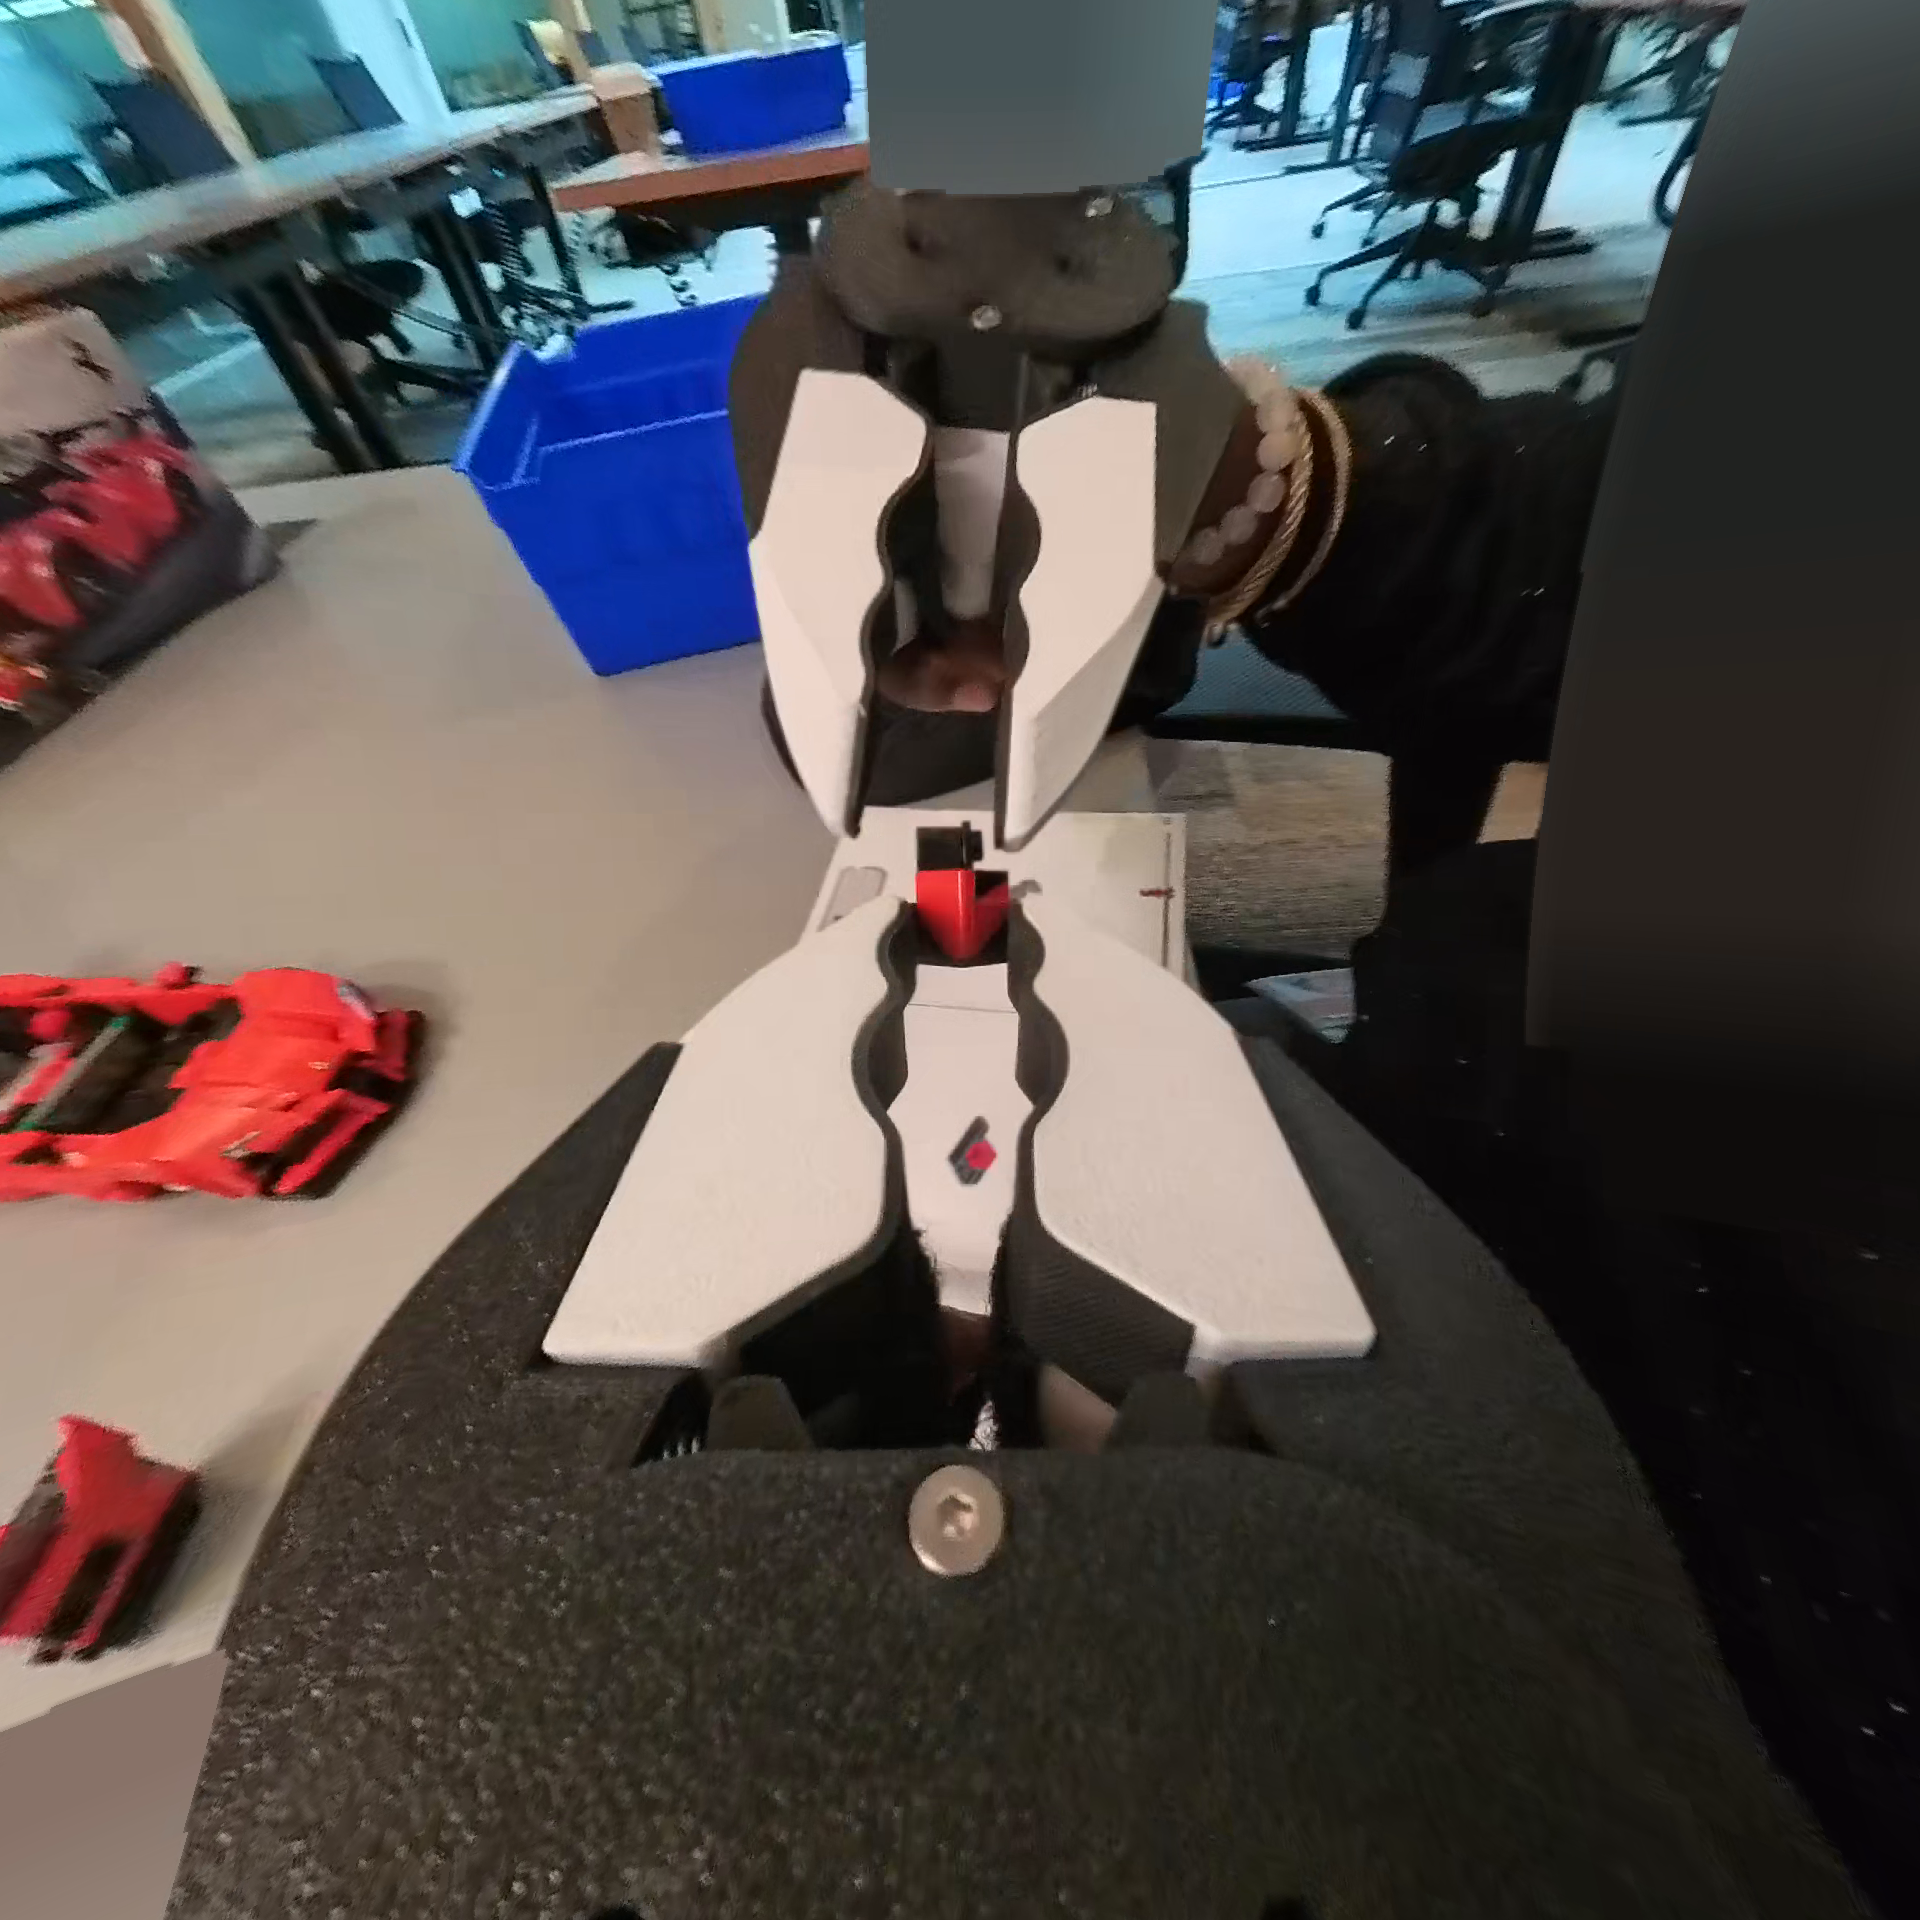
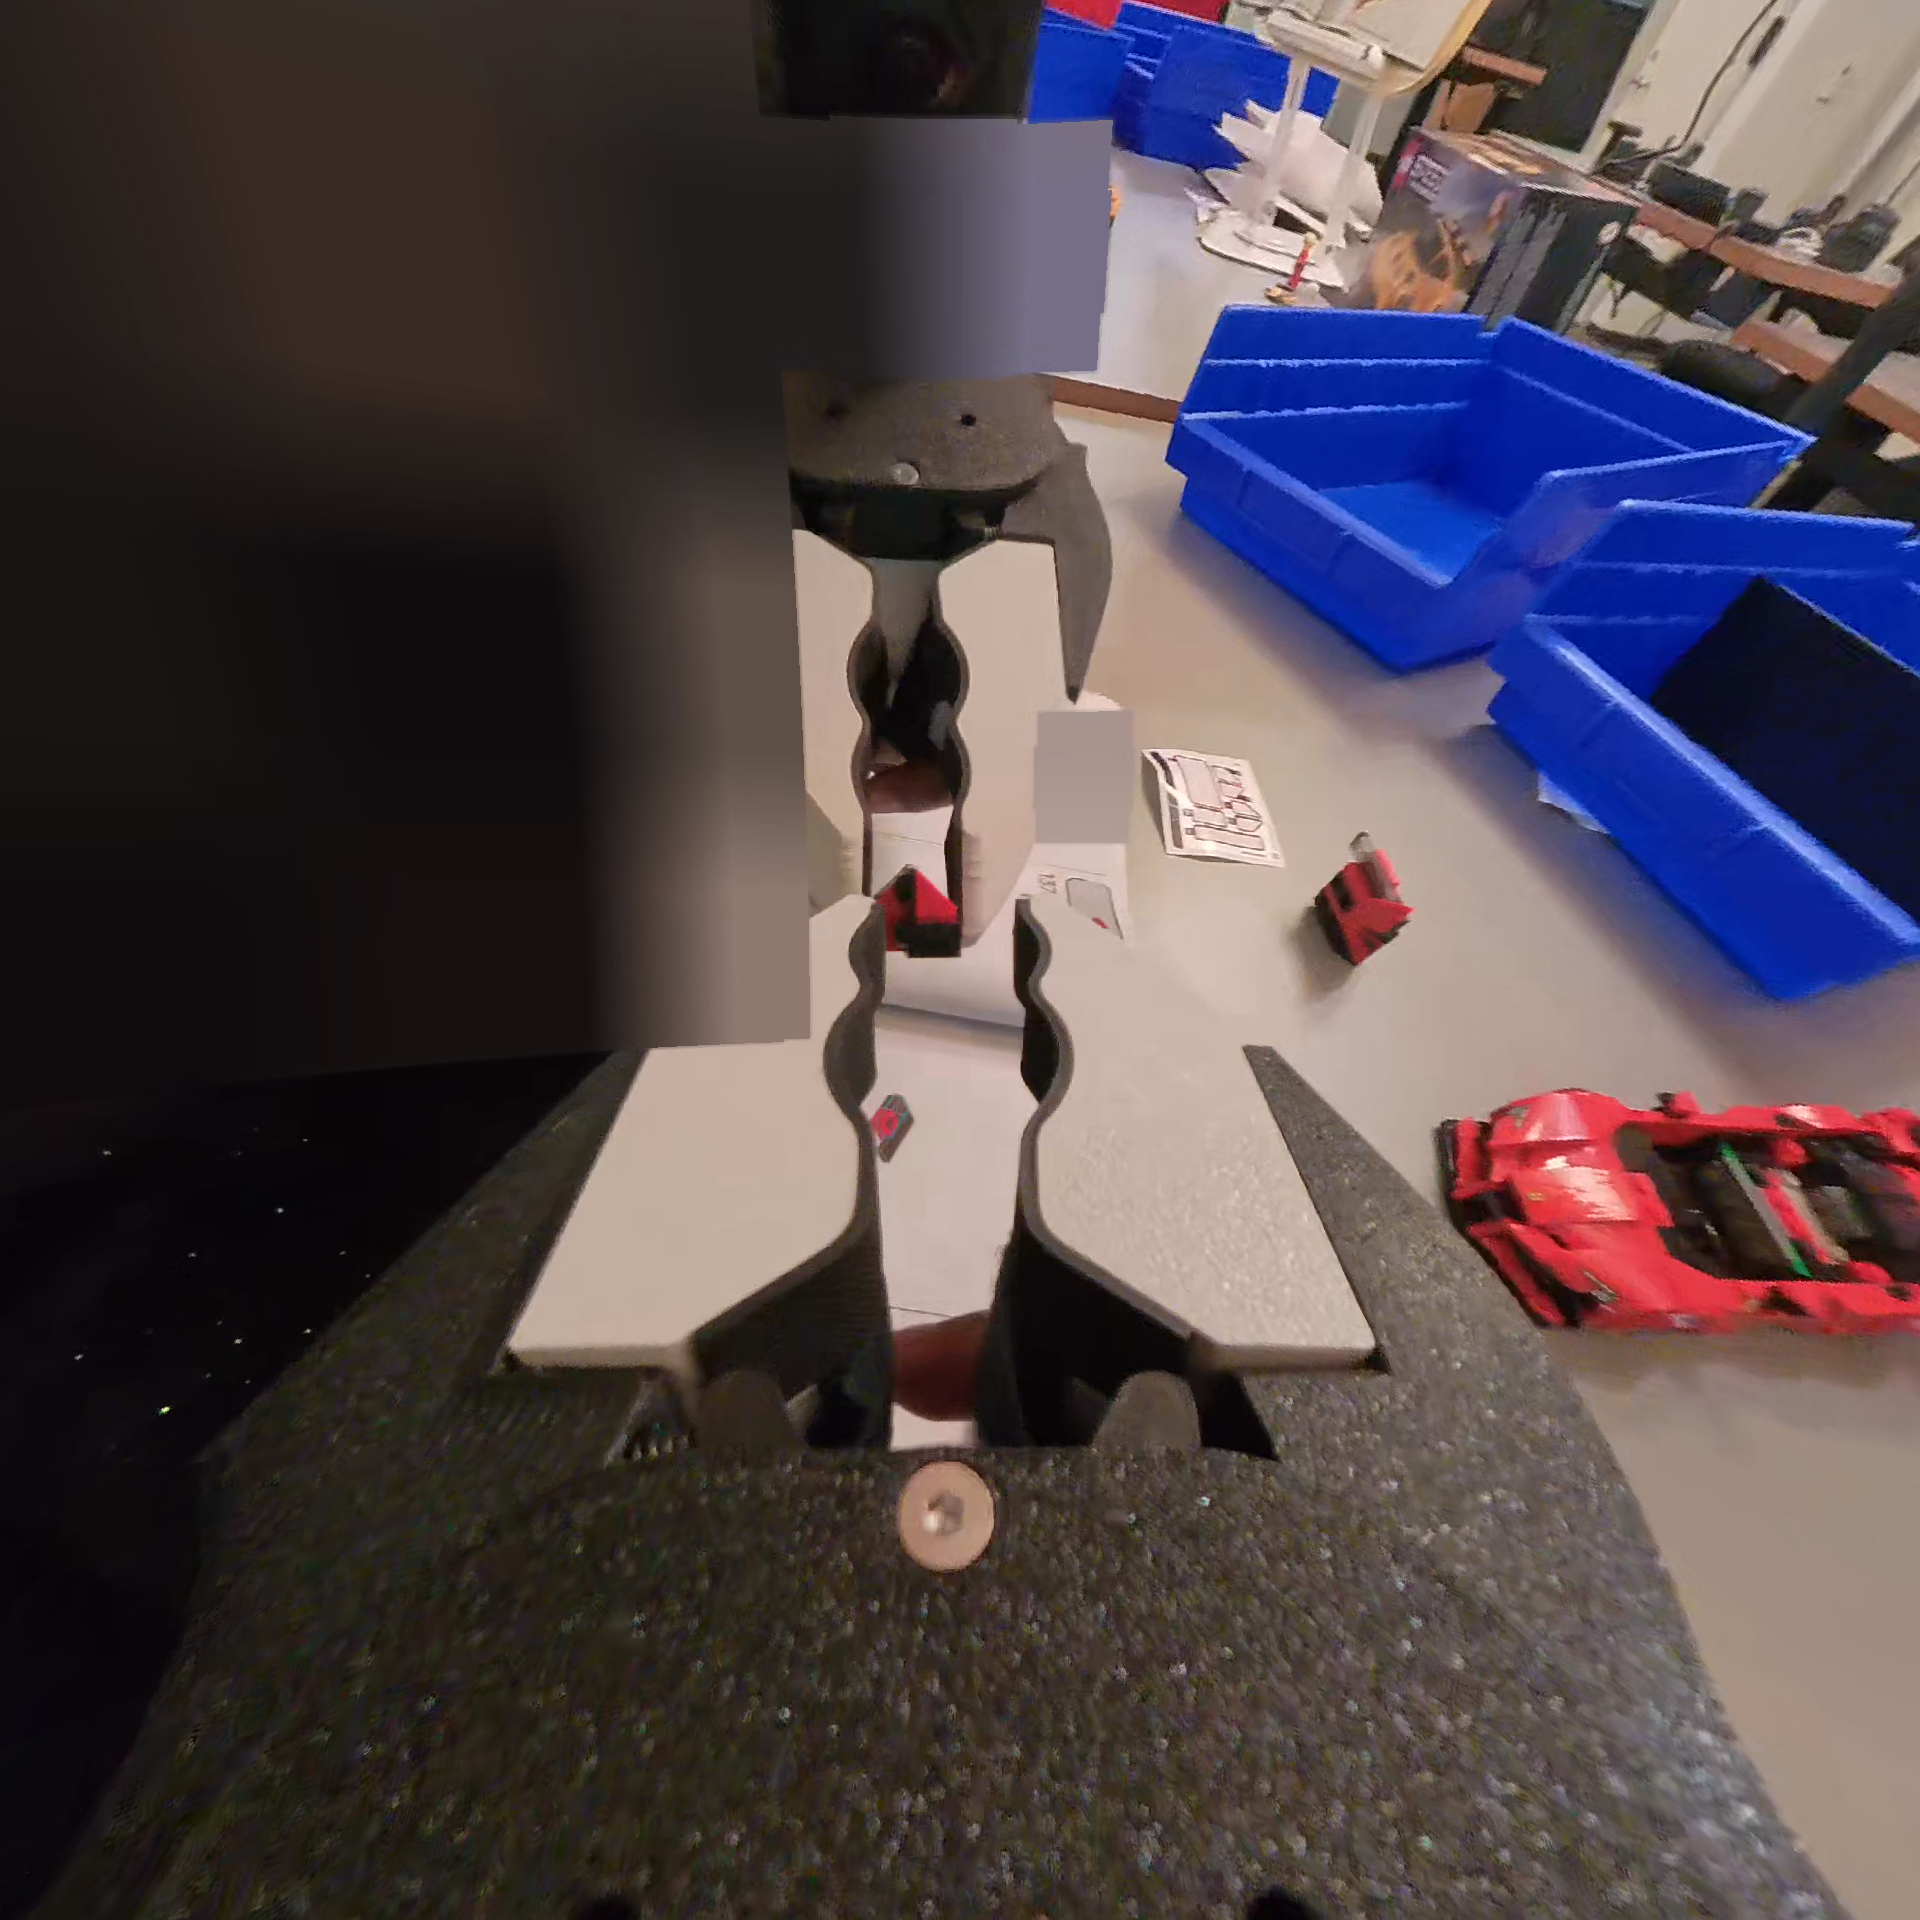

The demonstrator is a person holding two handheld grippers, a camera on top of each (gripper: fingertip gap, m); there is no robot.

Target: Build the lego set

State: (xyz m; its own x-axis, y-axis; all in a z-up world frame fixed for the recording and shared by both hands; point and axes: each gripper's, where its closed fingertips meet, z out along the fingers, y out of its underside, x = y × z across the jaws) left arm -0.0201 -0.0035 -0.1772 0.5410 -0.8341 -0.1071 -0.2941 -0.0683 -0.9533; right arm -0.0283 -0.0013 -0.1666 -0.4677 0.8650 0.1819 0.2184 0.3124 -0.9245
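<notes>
No writing is legible; the boxes [image 2: 1496,229] and sheets [image 2: 1210,805] carry only blurred print and drawings.

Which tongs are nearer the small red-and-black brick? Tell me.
Left. The left tongs grip the brick; the right tongs sit open, tips just short of it, facing the left ones.

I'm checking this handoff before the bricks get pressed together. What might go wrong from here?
1. The left gripper pinches the red piece only at its fingertips, so a push from the right gripper may twist it loose.
2. The small black brick sits between the open right fingers, apparently ungripped; it may fall onto the booklet.
3. Both grippers work near the table edge, so a dropped piece might roll off.
</notes>
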